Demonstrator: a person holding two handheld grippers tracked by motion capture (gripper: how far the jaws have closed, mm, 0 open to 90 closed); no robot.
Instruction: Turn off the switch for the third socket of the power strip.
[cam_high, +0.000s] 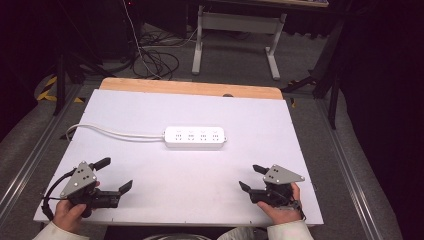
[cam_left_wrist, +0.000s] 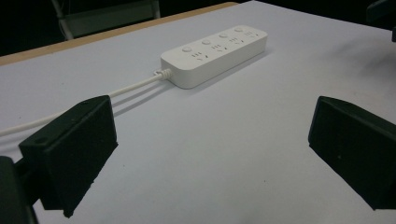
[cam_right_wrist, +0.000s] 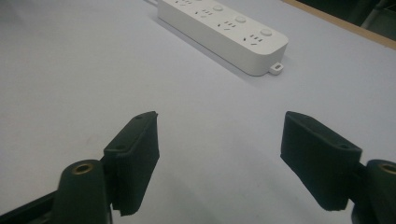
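Lying flat near the middle of the white table (cam_high: 150, 200), a white power strip (cam_high: 195, 137) is the landmark for the rest. It has four socket groups in a row, each with a round button, and a small mounting loop at its cable-free end, seen in the right gripper view. No brand or writing can be read on it; the marks by the sockets are too small to make out. Its white cable (cam_high: 110, 132) leaves the strip's left end and runs across the table to the left edge.

Nearer the person than the strip and to its left, the left gripper (cam_high: 113, 175) is held in a hand (cam_high: 67, 212), jaws spread wide with only bare table between them. Nearer than the strip and to its right, the right gripper (cam_high: 250, 177) sits in the other hand (cam_high: 282, 210), jaws likewise spread and holding nothing. Both are well apart from the strip.

Beyond the strip, a wooden strip of tabletop (cam_high: 190, 88) borders the far edge; past it stand a desk's grey legs (cam_high: 235, 40) and loose cords on the floor (cam_high: 155, 60).
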